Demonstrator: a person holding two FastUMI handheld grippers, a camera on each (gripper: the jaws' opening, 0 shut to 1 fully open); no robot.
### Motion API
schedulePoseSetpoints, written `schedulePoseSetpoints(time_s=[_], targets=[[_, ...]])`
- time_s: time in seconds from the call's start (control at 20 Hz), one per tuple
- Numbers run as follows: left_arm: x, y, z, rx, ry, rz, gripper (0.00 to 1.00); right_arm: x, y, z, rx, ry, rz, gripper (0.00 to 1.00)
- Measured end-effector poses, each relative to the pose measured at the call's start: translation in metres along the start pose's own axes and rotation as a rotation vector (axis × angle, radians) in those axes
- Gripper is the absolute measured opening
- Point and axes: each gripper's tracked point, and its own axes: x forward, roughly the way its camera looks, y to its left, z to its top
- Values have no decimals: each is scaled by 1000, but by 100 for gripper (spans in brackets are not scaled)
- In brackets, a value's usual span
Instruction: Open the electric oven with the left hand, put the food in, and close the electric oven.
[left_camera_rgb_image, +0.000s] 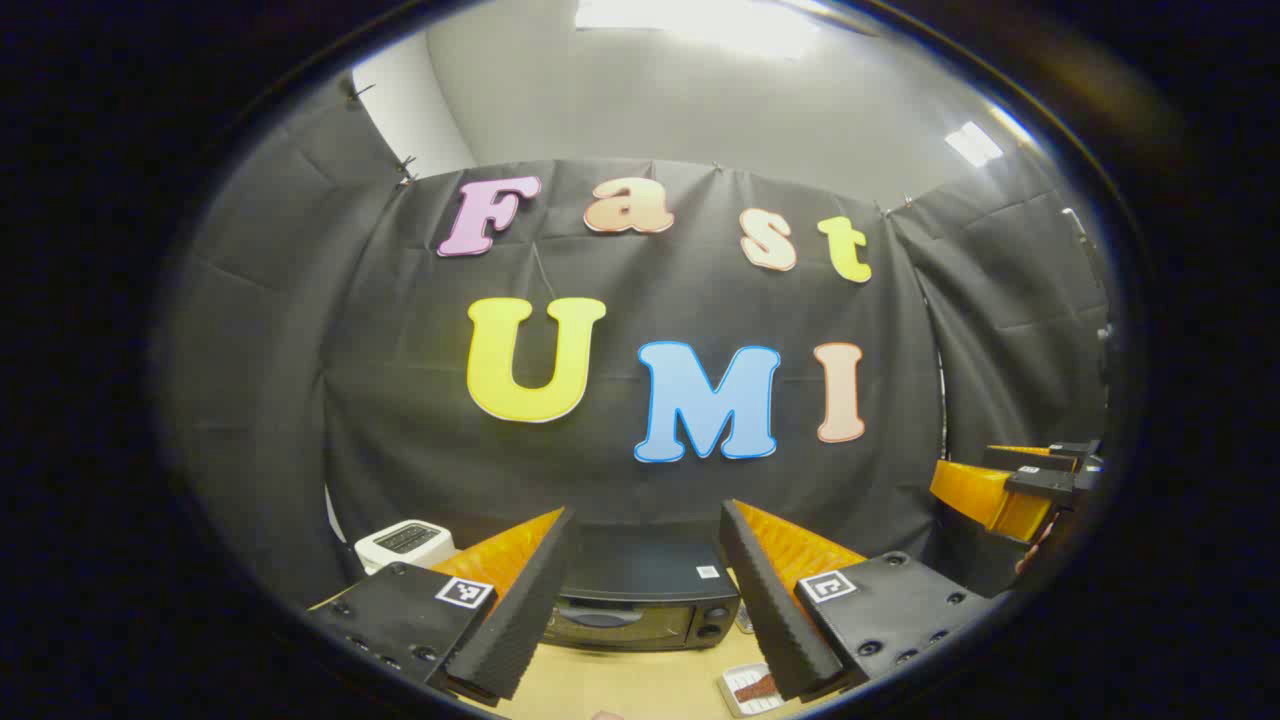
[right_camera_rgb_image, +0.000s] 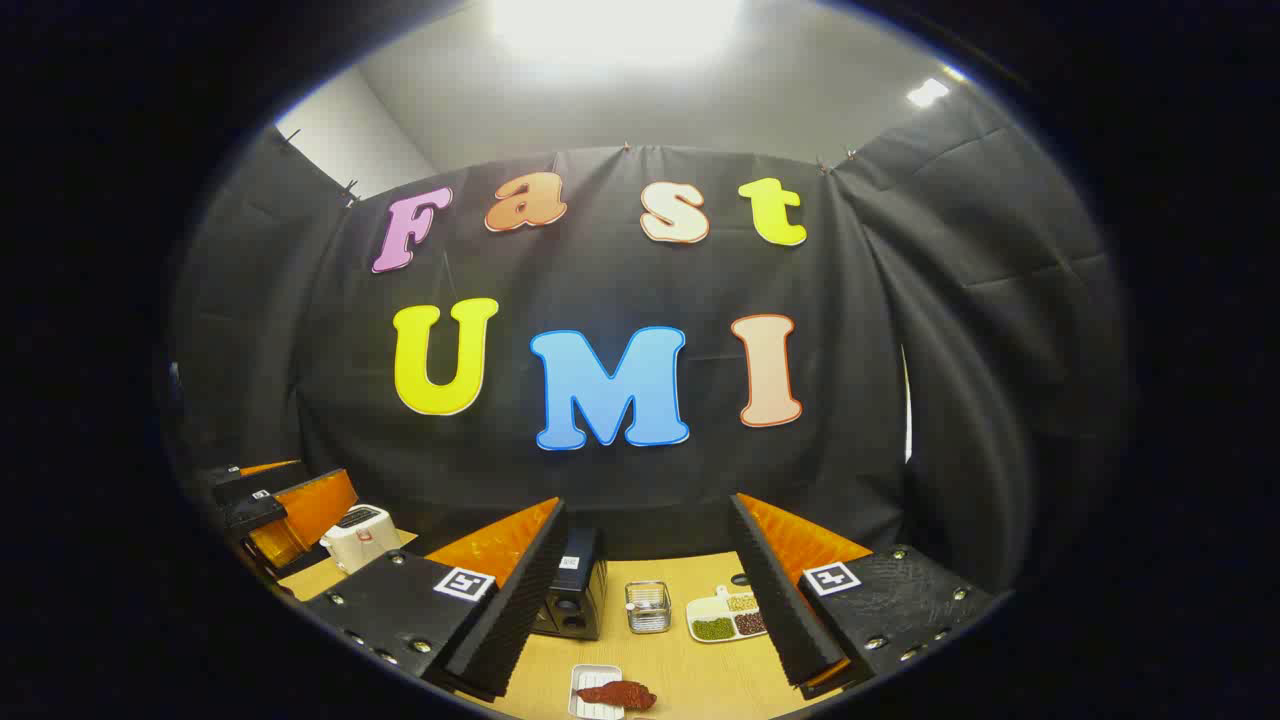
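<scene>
step: open door | left claw (left_camera_rgb_image: 640, 600) spread, empty, facing black electric oven (left_camera_rgb_image: 640, 600) at desk's (left_camera_rgb_image: 640, 685) far edge, door seemingly closed | right claw (right_camera_rgb_image: 645, 605) spread above red food on white tray (right_camera_rgb_image: 612, 692) at near edge | descend squarely to the handle.

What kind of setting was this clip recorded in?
Likely a staged kitchen counter in a cloth-walled booth: a wooden table carries an electric oven, a toaster and a tray of food.
</scene>
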Motion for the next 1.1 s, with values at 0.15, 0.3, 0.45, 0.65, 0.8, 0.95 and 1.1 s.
schedulePoseSetpoints(time_s=[0.15,0.3,0.45,0.65,0.8,0.95,1.1], targets=[[2,-1,-4,3,14,3,95,3,-1,-4,18,8,0,96],[4,3,-6,12,20,11,95,6,-6,-4,35,-3,-15,96],[6,8,-7,12,28,19,92,11,-4,-7,48,2,-13,96],[10,7,-10,11,29,15,92,14,-7,-8,44,-6,-22,96],[17,7,-17,14,37,15,95,14,-7,-9,43,-9,-19,96],[31,14,-32,21,62,28,99,15,-8,-13,36,1,-15,96],[48,17,-56,10,105,20,97,17,-11,-17,20,10,-15,96]])
